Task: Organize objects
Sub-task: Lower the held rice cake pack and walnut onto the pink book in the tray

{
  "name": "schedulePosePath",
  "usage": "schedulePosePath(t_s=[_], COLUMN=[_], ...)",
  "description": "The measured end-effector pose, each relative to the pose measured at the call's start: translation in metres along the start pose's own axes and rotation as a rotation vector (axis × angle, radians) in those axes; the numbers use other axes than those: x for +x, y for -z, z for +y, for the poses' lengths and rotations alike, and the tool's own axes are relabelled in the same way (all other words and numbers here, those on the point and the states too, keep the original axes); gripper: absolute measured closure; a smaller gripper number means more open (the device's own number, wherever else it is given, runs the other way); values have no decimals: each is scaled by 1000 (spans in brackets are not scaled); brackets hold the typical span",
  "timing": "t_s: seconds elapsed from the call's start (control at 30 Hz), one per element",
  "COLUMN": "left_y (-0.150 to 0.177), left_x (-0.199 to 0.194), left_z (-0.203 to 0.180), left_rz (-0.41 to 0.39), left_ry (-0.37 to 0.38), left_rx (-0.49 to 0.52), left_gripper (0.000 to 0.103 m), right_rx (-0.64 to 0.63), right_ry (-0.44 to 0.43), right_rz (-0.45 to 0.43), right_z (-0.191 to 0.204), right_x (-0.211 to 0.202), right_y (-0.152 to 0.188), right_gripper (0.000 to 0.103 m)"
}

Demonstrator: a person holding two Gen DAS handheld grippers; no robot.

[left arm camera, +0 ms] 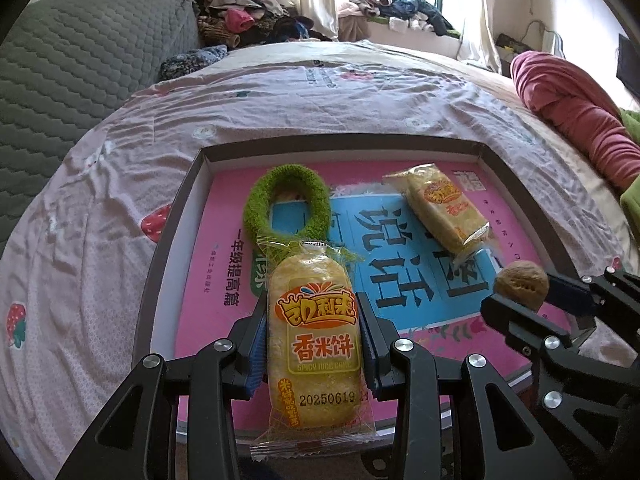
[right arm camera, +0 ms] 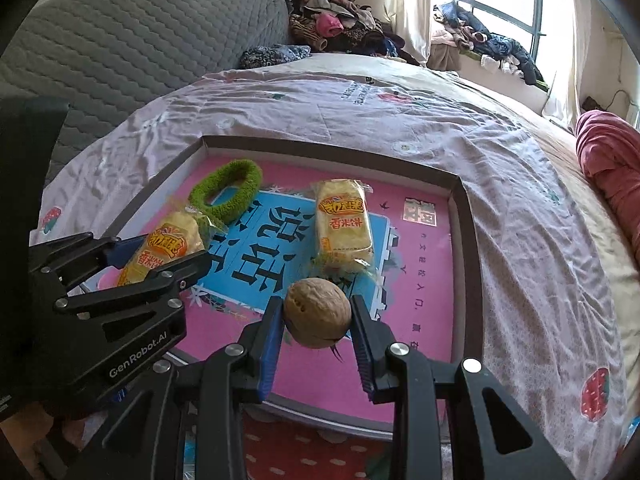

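My left gripper [left arm camera: 312, 320] is shut on a yellow rice cake packet [left arm camera: 314, 344], held over the near part of a shallow box tray [left arm camera: 168, 248] with a pink and blue printed floor. My right gripper [right arm camera: 318, 312] is shut on a brown walnut [right arm camera: 318, 312] over the tray's near edge; it shows at the right of the left wrist view [left arm camera: 520, 286]. A second rice cake packet [right arm camera: 344, 228] and a green fuzzy hair ring [right arm camera: 226, 194] lie inside the tray [right arm camera: 464, 240]. The left gripper [right arm camera: 160, 256] with its packet [right arm camera: 164, 252] shows at the left of the right wrist view.
The tray rests on a bed with a pale pink strawberry sheet [left arm camera: 100, 200]. A grey quilted headboard [left arm camera: 80, 60] stands at the left. A red blanket [left arm camera: 572, 120] lies at the right. Piled clothes [left arm camera: 248, 16] sit at the far end by the window.
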State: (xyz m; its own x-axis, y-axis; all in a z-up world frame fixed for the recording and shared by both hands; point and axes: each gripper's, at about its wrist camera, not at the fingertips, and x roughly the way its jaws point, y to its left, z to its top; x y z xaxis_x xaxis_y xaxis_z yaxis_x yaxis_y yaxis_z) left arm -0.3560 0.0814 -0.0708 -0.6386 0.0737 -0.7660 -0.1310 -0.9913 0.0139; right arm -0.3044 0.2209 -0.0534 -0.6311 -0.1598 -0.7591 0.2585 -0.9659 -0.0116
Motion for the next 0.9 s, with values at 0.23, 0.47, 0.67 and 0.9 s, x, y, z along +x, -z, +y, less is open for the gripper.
schedulePosePath(t_s=[0.23, 0.47, 0.67, 0.9], left_y=[3, 4, 3, 4], left_x=[5, 8, 9, 9], left_z=[-2, -2, 0, 2], left_rz=[22, 27, 29, 30], left_ry=[-6, -2, -1, -8], left_rx=[12, 11, 6, 1], left_gripper=[62, 61, 59, 54], right_rx=[0, 1, 6, 8], right_ry=[0, -4, -5, -8], right_rz=[22, 30, 40, 62], right_z=[-1, -2, -4, -5], right_x=[6, 8, 11, 15], right_y=[2, 3, 4, 6], right_gripper=[70, 70, 69, 69])
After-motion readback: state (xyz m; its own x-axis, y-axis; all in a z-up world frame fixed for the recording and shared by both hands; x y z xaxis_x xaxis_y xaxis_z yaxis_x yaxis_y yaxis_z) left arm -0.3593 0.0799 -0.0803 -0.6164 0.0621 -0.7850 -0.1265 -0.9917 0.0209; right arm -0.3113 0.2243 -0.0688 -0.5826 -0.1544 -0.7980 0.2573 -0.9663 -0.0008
